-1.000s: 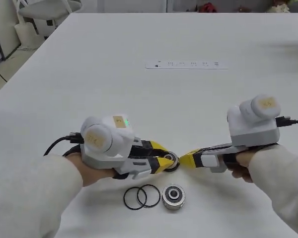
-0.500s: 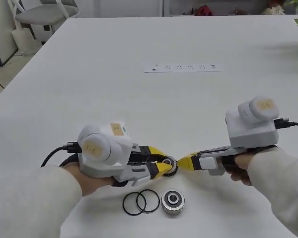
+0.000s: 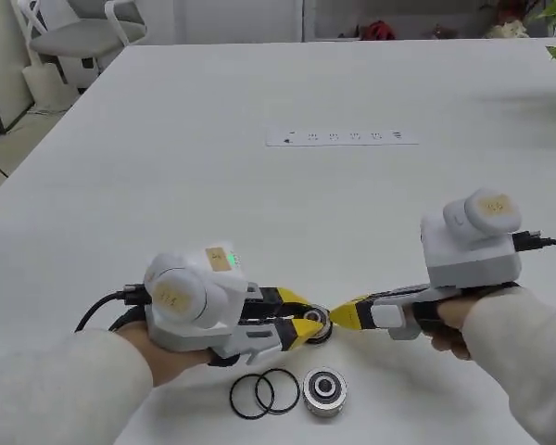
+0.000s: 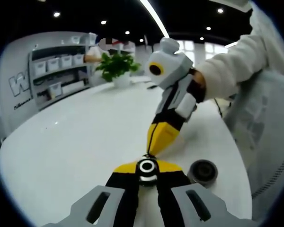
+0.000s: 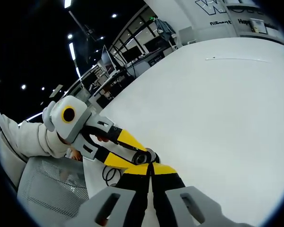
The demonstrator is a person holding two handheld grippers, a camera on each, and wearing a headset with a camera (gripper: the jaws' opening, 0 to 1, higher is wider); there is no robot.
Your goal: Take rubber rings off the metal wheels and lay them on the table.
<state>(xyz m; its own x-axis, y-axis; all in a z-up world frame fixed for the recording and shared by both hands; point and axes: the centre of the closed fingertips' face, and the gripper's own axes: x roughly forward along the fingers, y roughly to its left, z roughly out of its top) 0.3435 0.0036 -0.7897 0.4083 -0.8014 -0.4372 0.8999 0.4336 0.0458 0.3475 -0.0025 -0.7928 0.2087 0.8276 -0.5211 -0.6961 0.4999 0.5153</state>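
At the left of the head view, the left gripper (image 3: 301, 324) lies low over the white table (image 3: 259, 204), its yellow-tipped jaws closed around a small metal wheel (image 3: 318, 321). The left gripper view shows this wheel end-on between the tips: a bright silver ring around a dark band and a pale hub, held clear of the tabletop.

Just below and in front of that gripper, two thin black rubber rings lie flat on the table. The left ring (image 3: 249, 397) and the right ring (image 3: 280, 390) overlap each other at their edges. Just beside them, to the right, a second metal wheel (image 3: 324, 391) lies on its side, silver with a dark centre and apart from both grippers. That makes two wheels and two loose rings.

Further right, the right gripper (image 3: 341, 315) points toward the held wheel with its yellow tips touching the rim. In its own view its jaws are drawn together to a narrow slit. Whether rubber is pinched between them cannot be told.

Well beyond, a white power strip (image 3: 341, 137) lies on the table.
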